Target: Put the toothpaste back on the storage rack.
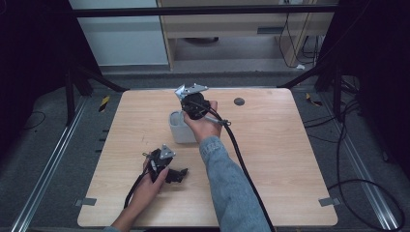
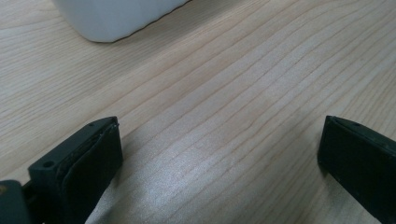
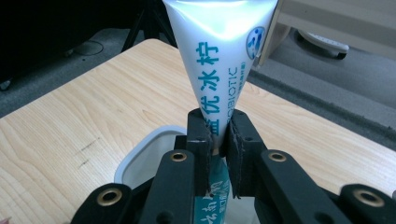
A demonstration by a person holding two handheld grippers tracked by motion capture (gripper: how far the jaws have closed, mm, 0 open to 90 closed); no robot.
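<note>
The tube (image 3: 219, 60) is white with a shiny surface, and along its length it carries blue-green Chinese characters, of which 优冰柠 can be read, and beside them smaller Latin letters that end in "OBIOTIC", the first letters being covered by the jaw; near the wide flat end there is a small round blue emblem, too small to read; below the jaws the tube turns to blue-green with white characters that I cannot make out. In the right gripper view the right gripper (image 3: 218, 140) has its two black jaws drawn narrow and pressed on the tube from both sides, about where the white part meets the coloured part, so the tube is held firmly and stands with the wide sealed end away from the camera; directly under the jaws is the white container (image 3: 140, 158), with its open rim showing, and the lower end of the tube is over or inside its opening, which of the two I cannot tell. In the high view the right gripper (image 1: 193, 104) is above this container (image 1: 180, 129), which stands on the wooden table (image 1: 270, 159) a little behind the middle; the left gripper (image 1: 180, 175) lies low over the table, nearer to the person, well apart from the container. In the left gripper view the jaws stand wide apart with only bare wood between them; a corner of the white container (image 2: 112, 18) is seen ahead of them.
</note>
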